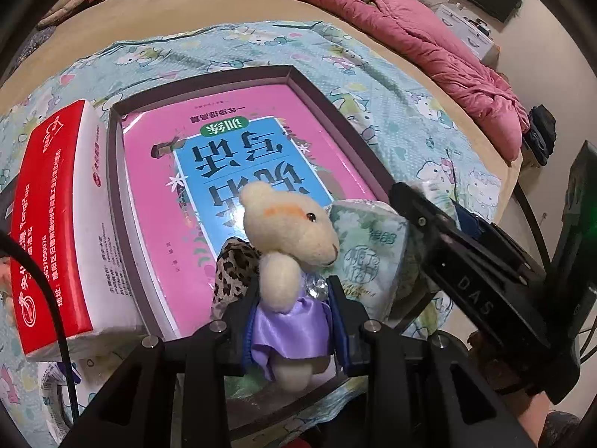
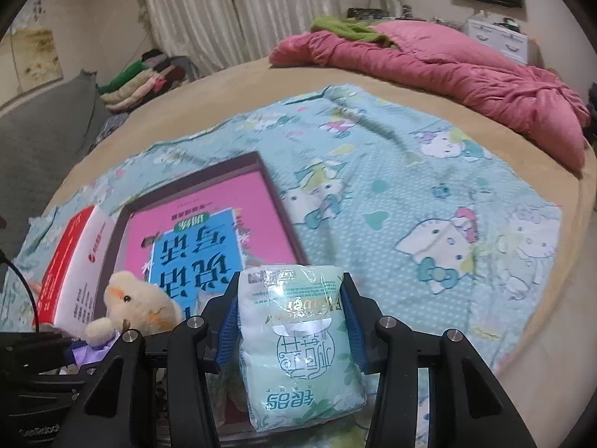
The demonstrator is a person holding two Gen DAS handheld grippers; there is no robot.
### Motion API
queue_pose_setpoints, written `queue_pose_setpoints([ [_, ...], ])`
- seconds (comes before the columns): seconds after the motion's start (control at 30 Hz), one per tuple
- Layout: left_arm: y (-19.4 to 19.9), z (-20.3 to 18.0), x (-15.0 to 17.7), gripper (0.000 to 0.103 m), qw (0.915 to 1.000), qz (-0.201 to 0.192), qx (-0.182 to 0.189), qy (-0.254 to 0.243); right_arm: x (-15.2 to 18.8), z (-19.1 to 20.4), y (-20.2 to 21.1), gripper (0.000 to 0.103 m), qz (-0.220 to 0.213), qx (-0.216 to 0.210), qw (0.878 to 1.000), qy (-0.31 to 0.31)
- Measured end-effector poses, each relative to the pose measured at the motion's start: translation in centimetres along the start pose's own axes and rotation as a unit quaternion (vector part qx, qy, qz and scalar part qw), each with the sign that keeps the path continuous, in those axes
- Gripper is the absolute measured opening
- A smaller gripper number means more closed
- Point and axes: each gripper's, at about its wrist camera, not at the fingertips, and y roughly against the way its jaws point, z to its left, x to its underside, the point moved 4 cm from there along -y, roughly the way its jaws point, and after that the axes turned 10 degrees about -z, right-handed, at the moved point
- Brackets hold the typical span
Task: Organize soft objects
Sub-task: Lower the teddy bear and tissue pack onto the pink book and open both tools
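Two grips hold, one in each hand. My left gripper (image 1: 294,321) is clamped on the bear (image 1: 289,257) at its purple skirt, head up and away from me, long axis along the fingers. My right gripper (image 2: 291,321) is clamped on the tissue pack (image 2: 298,339), also lengthwise between the pads. In the left view the pack sits just right of the bear, nearly touching — so both hands crowd the near right corner of the tray (image 1: 112,171).

Both loads hang over that tray, which lies ahead and to the left with a pink book (image 1: 238,142) filling its floor. I judge the bear nearer to the open middle; the pack is closer to the right rim. A red tissue box (image 1: 56,231) leans against the left wall, closing that side.

Beyond and to the right, the patterned sheet (image 2: 410,194) lies bare — plenty of room to swing out. Farther off, a pink quilt (image 2: 466,74) runs along the bed's far edge.
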Motion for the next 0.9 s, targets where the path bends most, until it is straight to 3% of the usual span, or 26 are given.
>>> queue_pose_setpoints([
  [0.2,-0.3,0.4,0.2,0.034,1.0,0.002,-0.001,0.006,0.3,1.0,-0.8,0.05,0.004,-0.027,1.0,-0.003],
  [0.73,-0.3,0.5,0.3,0.034,0.9999,0.003,0.003,0.012,0.7,0.9,-1.5,0.052,0.006,-0.028,1.0,-0.008],
  [0.9,-0.2,0.5,0.3,0.034,0.9999,0.004,0.004,0.011,0.7,0.8,-1.5,0.058,0.005,-0.027,1.0,-0.01],
])
